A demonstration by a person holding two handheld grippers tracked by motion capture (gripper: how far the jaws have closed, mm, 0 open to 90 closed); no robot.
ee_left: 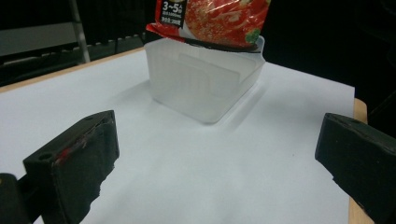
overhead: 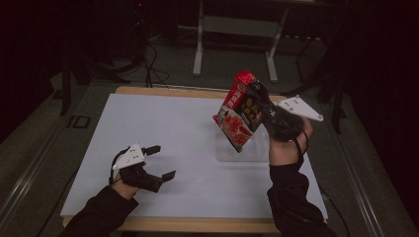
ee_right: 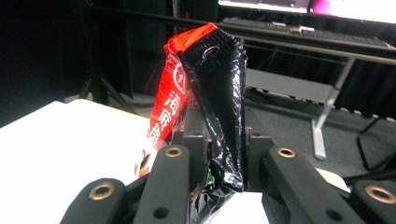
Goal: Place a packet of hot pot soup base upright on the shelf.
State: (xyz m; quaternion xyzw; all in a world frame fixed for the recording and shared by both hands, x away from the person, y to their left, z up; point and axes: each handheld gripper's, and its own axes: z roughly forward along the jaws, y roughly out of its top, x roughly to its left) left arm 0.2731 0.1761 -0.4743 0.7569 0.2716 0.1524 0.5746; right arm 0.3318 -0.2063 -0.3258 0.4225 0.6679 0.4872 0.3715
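The right tongs (overhead: 264,116) pinch a red and black snack packet (overhead: 240,111) and hold it tilted above a clear plastic tub (overhead: 240,150) that stands on the white bench (overhead: 163,133), toward its right side. In the right gripper view the packet (ee_right: 205,98) rises between the two black arms, which are drawn in tight against its crinkled foil, so the grip sits on the packet's edge rather than across its flat face. Holding it by an edge likely leaves the lower corner free to go into the tub first. In the left gripper view the packet's bottom edge (ee_left: 210,28) sits at the tub's rim (ee_left: 205,51), apparently touching or just above it; the packet is not yet down inside.

The tub (ee_left: 201,84) looks empty: its frosted walls show nothing inside. It stands upright with its open top facing up, well apart from the bench's near edge.

The left tongs (overhead: 154,163) rest low over the bench near its front left, spread wide and holding nothing. In their own view the two black pads (ee_left: 74,158) stand far apart with bare white bench between them, and they point toward the tub. That position probably keeps them out of the way while ready to steady the tub if it slides as the packet goes in.
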